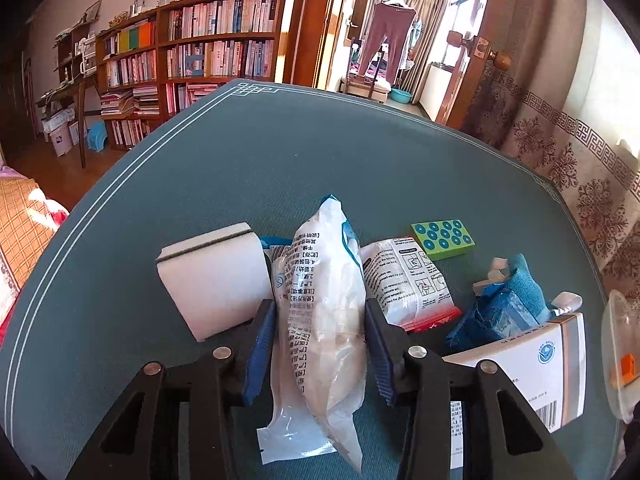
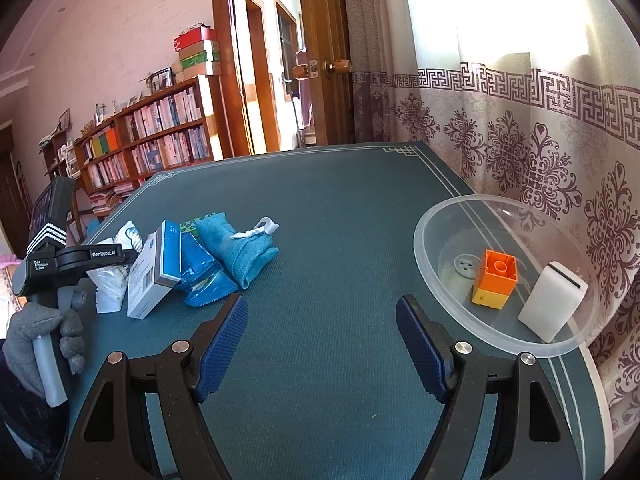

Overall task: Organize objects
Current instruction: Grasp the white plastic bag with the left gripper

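Several items crowded my left gripper, which was clamped on a white plastic packet printed with black text, held on edge between the blue pads and off the green table mat. Just left of the packet lay a white sponge block with a dark slit, touching the left finger; just right lay a white instruction sachet with a red edge, and beyond it a green dotted block. Further right I saw a crumpled blue wrapper, a teal cloth and a white carton with a barcode, all bunched together. My right gripper hung with its jaws wide apart, nothing between them, over bare mat. To its right sat a clear plastic bowl near the table edge, holding an orange brick stacked on a yellow brick, and a second white sponge leaning at the rim. From that view the pile sat well left, with a gloved hand gripping the left tool's handle. Behind stood a bookshelf, an open wooden door and patterned curtains.
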Available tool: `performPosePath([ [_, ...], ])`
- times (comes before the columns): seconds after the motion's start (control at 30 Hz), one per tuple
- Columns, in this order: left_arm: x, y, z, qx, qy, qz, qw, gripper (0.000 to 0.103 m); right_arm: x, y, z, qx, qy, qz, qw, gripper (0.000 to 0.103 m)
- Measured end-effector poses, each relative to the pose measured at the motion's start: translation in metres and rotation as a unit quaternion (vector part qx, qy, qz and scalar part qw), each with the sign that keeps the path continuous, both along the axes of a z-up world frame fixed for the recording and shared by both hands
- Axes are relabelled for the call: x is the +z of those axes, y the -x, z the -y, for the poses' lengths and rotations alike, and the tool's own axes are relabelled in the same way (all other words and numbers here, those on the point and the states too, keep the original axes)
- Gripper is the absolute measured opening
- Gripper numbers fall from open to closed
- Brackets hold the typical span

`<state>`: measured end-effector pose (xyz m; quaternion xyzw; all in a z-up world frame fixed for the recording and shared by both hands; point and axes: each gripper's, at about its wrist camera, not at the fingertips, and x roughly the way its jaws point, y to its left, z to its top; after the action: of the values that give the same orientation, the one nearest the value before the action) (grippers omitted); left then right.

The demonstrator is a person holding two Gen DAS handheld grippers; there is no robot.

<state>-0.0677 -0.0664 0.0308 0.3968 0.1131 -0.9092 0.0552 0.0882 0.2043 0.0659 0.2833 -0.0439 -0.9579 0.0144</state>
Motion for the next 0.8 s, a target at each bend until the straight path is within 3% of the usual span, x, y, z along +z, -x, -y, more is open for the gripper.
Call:
performPosePath([
  [0.4, 0.016, -0.014, 0.003, 0.002, -0.008, -0.030, 0.9995, 0.046, 0.022, 0.036, 0.041, 0.073, 0.015, 0.005, 0.997, 0.078],
  [0.8, 0.021, -0.018, 0.003, -0.002, -0.016, -0.043, 0.9989, 0.046, 0.019, 0.123, 0.077, 0.091, 0.058, 0.059, 0.992, 0.078],
])
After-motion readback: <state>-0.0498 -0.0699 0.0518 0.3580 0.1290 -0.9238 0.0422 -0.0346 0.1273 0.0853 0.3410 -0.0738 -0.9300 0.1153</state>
